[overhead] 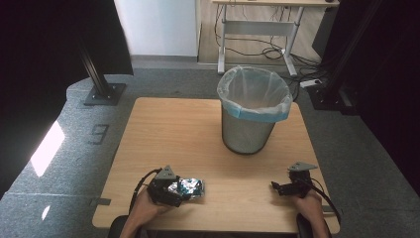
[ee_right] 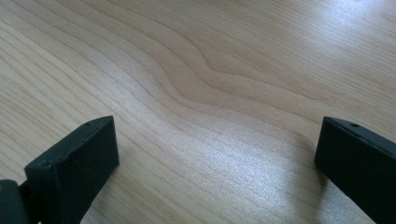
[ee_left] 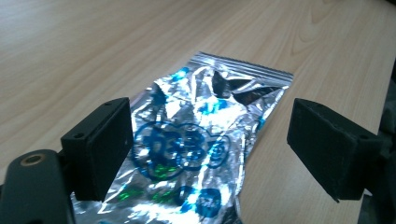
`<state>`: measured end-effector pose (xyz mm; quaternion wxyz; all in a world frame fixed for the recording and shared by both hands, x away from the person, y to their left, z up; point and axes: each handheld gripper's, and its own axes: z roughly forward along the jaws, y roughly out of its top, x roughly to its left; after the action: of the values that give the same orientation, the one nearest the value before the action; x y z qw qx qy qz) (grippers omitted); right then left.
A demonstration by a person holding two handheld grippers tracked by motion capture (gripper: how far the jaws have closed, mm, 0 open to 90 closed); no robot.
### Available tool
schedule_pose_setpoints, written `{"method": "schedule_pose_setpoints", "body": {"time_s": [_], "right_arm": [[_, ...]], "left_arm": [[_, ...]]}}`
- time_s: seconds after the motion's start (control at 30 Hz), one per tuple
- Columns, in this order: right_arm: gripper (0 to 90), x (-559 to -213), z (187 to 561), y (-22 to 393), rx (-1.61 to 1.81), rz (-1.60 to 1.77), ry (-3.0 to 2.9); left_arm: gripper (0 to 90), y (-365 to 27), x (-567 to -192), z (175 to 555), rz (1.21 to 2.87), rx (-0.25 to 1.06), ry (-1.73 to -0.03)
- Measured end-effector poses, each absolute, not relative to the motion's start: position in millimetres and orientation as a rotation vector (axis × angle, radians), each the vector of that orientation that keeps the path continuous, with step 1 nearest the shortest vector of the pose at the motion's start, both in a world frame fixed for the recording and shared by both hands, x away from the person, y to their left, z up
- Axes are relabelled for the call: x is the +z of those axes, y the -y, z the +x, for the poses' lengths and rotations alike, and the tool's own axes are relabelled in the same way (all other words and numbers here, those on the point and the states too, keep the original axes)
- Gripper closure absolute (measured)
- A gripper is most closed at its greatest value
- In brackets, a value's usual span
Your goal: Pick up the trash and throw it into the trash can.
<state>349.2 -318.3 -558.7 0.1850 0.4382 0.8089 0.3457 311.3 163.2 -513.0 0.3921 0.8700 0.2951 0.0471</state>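
On the wooden tabletop (overhead: 208, 144), near its front edge, we hold the left gripper (ee_left: 205, 140) with its fingers spread wide on either side of a crinkled silver foil wrapper (ee_left: 196, 144) printed in blue, which lies flat and ungrasped. Toward the right front, our right gripper (ee_right: 215, 154) hovers with fingers wide apart over bare wood, holding nothing. Farther back stands a mesh waste bin (overhead: 250, 124) lined with a plastic bag.

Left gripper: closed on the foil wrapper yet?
Open. In the left gripper view both jaws of the left gripper stand apart over the foil wrapper, which lies flat on the table.
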Motion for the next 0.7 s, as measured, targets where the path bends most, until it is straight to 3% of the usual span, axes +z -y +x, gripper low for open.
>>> {"method": "schedule_pose_setpoints", "body": {"time_s": [0.33,0.6,0.7], "right_arm": [[0.0,-558.7,349.0,318.2,0.975,1.235,-2.28],[0.0,-558.7,349.0,318.2,0.975,1.234,-2.28],[0.0,-558.7,348.9,318.2,0.975,1.235,-2.28]], "left_arm": [[29.3,-140.3,-525.7,303.2,2.307,0.147,-0.657],[45.8,-128.4,-537.4,304.2,2.365,0.208,-0.639],[56.4,-129.5,-537.4,304.2,2.358,0.228,-0.654]]}}
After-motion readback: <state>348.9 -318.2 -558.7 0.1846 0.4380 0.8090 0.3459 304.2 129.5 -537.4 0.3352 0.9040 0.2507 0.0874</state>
